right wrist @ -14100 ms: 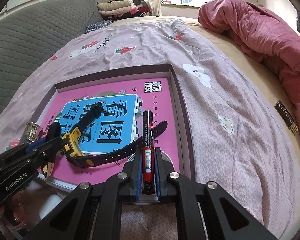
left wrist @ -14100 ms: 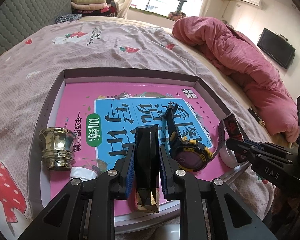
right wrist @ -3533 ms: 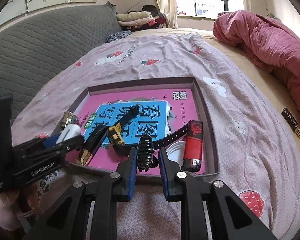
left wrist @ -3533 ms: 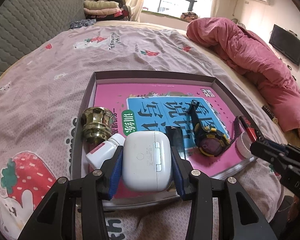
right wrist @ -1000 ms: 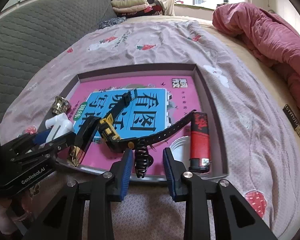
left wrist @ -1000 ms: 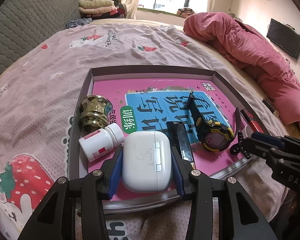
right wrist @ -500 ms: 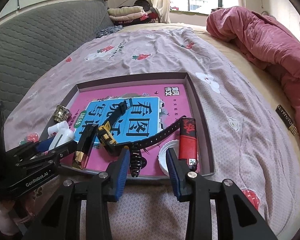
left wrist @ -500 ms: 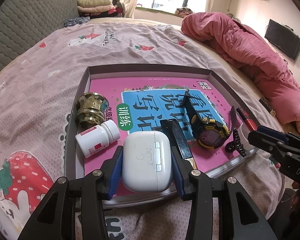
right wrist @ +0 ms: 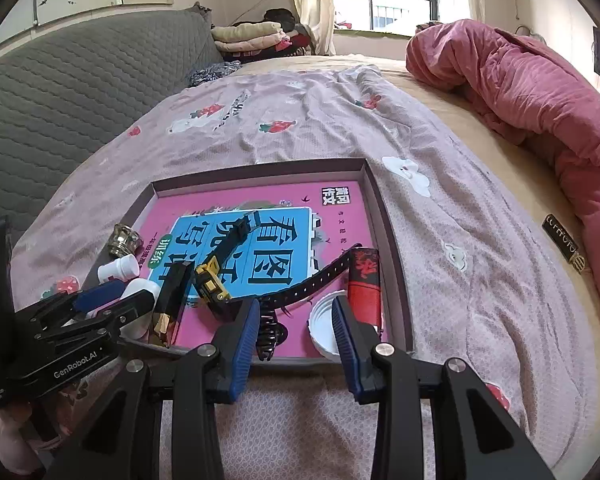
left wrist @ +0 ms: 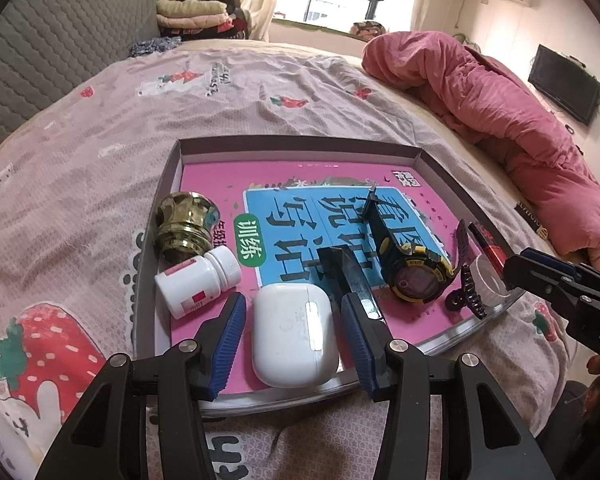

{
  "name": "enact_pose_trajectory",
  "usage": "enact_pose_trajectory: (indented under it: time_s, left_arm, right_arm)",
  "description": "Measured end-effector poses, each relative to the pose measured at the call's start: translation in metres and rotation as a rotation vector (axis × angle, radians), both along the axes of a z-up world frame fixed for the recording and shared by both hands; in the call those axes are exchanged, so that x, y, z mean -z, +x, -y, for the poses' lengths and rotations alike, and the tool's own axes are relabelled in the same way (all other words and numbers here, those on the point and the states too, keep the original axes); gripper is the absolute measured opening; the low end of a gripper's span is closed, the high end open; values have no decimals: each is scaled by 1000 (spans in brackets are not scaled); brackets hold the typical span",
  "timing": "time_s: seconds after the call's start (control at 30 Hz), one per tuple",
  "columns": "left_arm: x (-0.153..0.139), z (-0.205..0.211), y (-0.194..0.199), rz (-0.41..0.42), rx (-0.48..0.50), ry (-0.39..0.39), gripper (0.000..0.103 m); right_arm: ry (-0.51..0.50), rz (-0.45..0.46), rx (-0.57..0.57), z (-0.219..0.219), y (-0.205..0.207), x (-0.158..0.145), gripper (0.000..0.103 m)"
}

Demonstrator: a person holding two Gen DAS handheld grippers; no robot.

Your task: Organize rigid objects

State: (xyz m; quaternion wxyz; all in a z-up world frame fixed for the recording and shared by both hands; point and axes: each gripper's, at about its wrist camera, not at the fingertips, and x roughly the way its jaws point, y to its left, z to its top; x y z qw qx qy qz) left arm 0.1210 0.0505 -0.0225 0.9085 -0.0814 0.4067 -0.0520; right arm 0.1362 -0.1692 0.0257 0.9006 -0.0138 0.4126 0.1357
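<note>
- Left wrist view: the left gripper [left wrist: 292, 330] has just been opening; its blue fingers [left wrist: 230, 330] stand clear on both sides of the white earbud case [left wrist: 294, 334], which lies released between them in the tray [left wrist: 300, 142], near its front edge. The case's long axis runs along the fingers, away from the camera. Left of the fingers: white pill bottle [left wrist: 196, 280] on its side, cap pointing right and away; beyond it, the brass knob [left wrist: 186, 224]. Right of them: black faceted bar [left wrist: 350, 276], watch [left wrist: 414, 276].
- Right wrist view: the right gripper [right wrist: 294, 334] is spread and holds nothing; the black hair clip [right wrist: 268, 336] lies beside the left finger, the white lid [right wrist: 324, 330] beside the right. The red lighter [right wrist: 364, 280], beyond the right finger, points away.
- Step, as judged: both placements done; next, draw both grippers back.
</note>
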Motion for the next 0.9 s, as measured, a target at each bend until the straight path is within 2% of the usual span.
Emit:
enact_pose_trajectory:
  time_s: [0.3, 0.43, 0.5, 0.73, 0.9]
  left_arm:
    - [-13, 1, -15, 22, -15, 43, 63]
    - [-18, 5, -28, 28, -25, 66, 65]
    - [-23, 10, -36, 40, -25, 97, 67]
    - [-36, 23, -57, 43, -40, 111, 72]
    - [-45, 34, -71, 51, -58, 148, 75]
  right_arm:
    - [-11, 23, -9, 3, -9, -7, 38]
    - [-17, 36, -19, 6, -19, -10, 51]
    - [-9, 41, -22, 8, -22, -11, 51]
    - [6, 57, -48, 13, -43, -18, 52]
    - [11, 63, -76, 14, -63, -18, 53]
